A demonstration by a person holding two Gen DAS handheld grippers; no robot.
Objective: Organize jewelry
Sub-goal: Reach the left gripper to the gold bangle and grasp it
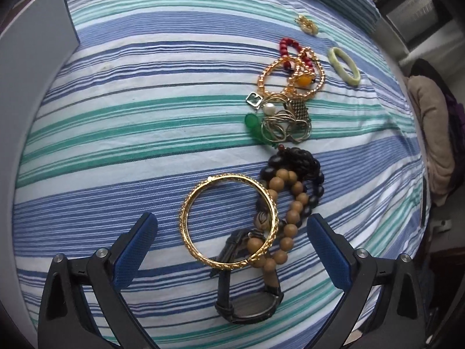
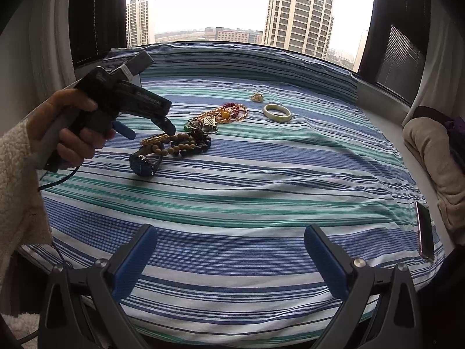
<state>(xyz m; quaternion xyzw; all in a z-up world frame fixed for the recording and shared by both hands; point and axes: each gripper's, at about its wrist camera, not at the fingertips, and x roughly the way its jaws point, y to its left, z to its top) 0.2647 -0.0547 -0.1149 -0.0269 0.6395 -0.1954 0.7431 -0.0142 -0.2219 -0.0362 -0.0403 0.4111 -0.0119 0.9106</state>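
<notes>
Both grippers spread wide over the jewelry

We see our left gripper gaping around the gold bangle on the striped cloth, wooden beads beside; our right gripper hangs wide, empty, well short.

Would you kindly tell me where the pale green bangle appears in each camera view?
Left wrist: pale green bangle upper right, apart from the pile.
Right wrist: upper middle, right of the pile.
Shared landmark: gold bangle at the pile's near end.
</notes>
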